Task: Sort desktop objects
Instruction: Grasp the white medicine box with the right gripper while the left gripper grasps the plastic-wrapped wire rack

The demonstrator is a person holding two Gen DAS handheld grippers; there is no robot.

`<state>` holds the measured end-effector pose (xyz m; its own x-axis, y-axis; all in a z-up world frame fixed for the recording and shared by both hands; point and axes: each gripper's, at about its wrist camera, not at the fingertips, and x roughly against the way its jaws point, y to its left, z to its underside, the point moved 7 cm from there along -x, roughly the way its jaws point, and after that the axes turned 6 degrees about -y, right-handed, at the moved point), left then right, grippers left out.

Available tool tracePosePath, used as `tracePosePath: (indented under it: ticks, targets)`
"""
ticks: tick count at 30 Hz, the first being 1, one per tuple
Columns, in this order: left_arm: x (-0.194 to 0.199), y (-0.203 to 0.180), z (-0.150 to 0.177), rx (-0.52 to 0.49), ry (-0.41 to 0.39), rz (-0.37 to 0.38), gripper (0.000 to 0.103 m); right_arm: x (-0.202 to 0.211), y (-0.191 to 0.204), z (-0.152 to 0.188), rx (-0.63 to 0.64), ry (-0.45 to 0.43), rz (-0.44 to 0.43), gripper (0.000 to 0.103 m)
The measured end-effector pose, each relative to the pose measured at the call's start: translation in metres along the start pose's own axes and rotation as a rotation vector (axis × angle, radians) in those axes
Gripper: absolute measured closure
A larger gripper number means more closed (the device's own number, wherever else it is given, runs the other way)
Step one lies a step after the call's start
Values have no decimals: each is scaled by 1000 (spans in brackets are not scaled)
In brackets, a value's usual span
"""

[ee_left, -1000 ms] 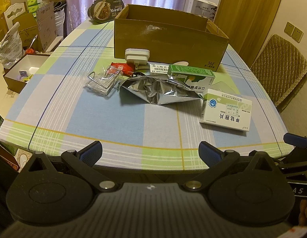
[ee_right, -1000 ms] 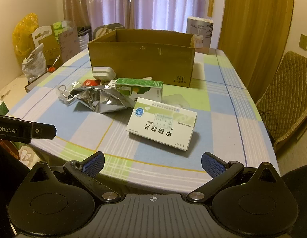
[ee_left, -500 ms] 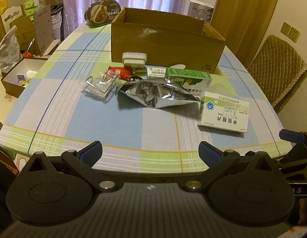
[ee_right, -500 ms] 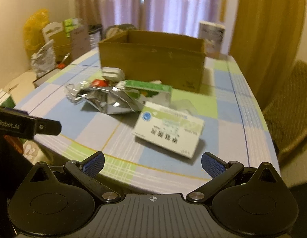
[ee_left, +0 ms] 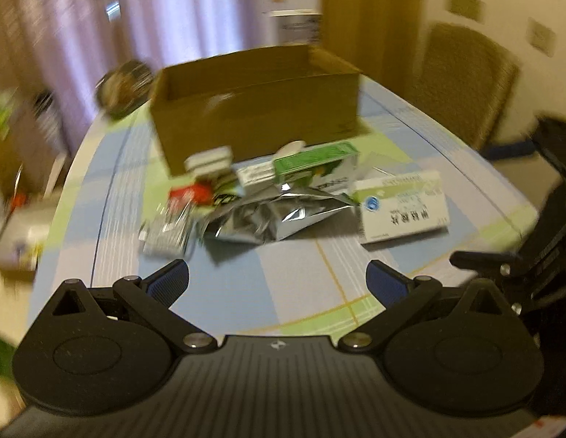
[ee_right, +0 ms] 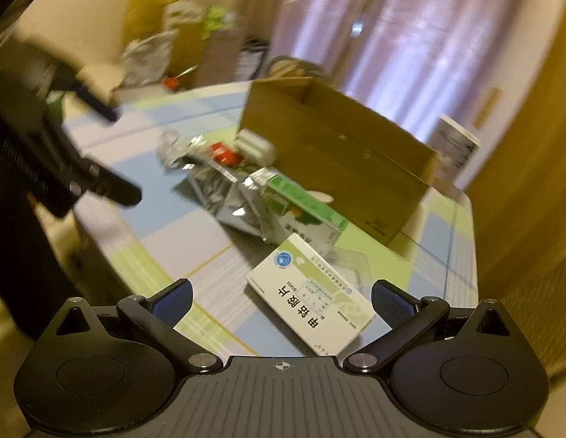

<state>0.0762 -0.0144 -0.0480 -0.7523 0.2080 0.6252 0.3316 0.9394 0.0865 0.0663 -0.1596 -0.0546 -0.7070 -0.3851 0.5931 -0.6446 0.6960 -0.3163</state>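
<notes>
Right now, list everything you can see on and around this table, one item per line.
Cardboard box: one, brown, open, far side of the table.
White medicine box: one, white and green, nearest the right gripper.
Green carton: one, green and white, in front of the cardboard box.
Foil bag: one, silver, crumpled, mid-table.
Red packet: one, red, left of the foil bag.
White plug: one, by the cardboard box.
Tablecloth: one, blue, green and white check.
Chair: one, tan, right of the table.
Curtains: pale purple, behind.
Left gripper: open, empty.
Right gripper: open, empty.
</notes>
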Motion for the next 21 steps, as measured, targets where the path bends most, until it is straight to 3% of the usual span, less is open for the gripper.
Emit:
tracePosePath:
  ticks: [4,9,17,21]
  targets:
    - [-7,2,-5,-116,-8,53,1,-11,-6,4,65,33,-16,2]
    - [-18,16,-8,-226,3,43,1,-27,-12,9,144,71,-27,2]
    - [-57,75,1,-239,90,-72,1,-57,-18,20,240,130,-39,2]
    - [-72,93,7,-243,114,-86,1,-75,-18,27,334,163,-42,2]
